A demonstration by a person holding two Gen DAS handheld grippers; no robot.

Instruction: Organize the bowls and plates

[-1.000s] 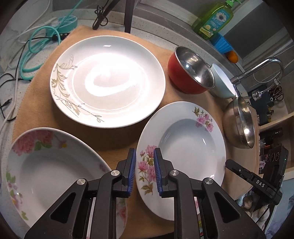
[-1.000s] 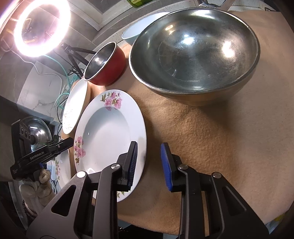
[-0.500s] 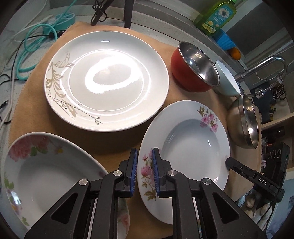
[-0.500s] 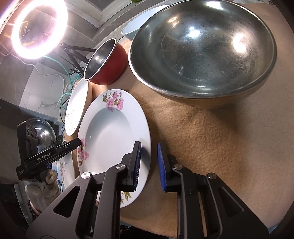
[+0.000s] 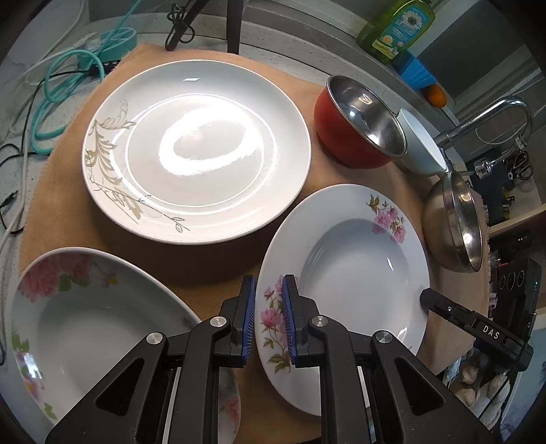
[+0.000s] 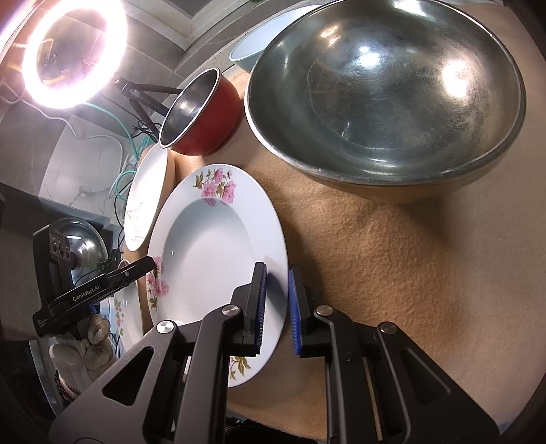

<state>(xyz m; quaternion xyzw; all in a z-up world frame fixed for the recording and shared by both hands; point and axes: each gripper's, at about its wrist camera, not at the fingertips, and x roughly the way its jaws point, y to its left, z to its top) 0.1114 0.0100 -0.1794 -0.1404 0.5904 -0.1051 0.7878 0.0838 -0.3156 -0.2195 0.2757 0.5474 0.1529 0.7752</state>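
A: Ground first. Tan cloth mat (image 5: 68, 191) over a speckled counter; all the dishes sit on it.

B: Largest vessel?

A: Steel mixing bowl (image 6: 382, 99), upright, nothing in it, only glare. Next the gold-leaf dinner plate (image 5: 196, 150), flat, bare, a ring-light reflection across its middle.

B: The floral ones?

A: Two deep plates. The pink-flower soup plate (image 5: 348, 266) lies just right of the dinner plate, apart from it, well empty. A second rose-printed soup plate (image 5: 85, 321) sits at lower left, also empty, partly under the left tool.

B: Smaller bowls?

A: Red bowl with steel lining (image 5: 358, 126), tilted towards the right in the left view, empty. Pale blue bowl (image 5: 421, 147) touches it from behind; inside mostly hidden. It lies between the red bowl and the steel one.

B: Grippers?

A: Left gripper (image 5: 268, 317) clamps the near-left rim of the pink-flower soup plate, pads either side of the edge with a narrow gap. Right gripper (image 6: 278, 307) straddles the opposite rim of the same plate, one pad above the rim and one outside it, clenched on that edge.

B: Beyond the mat?

A: Teal cable (image 5: 51, 102), green soap bottle (image 5: 396, 27), ring light (image 6: 73, 51).
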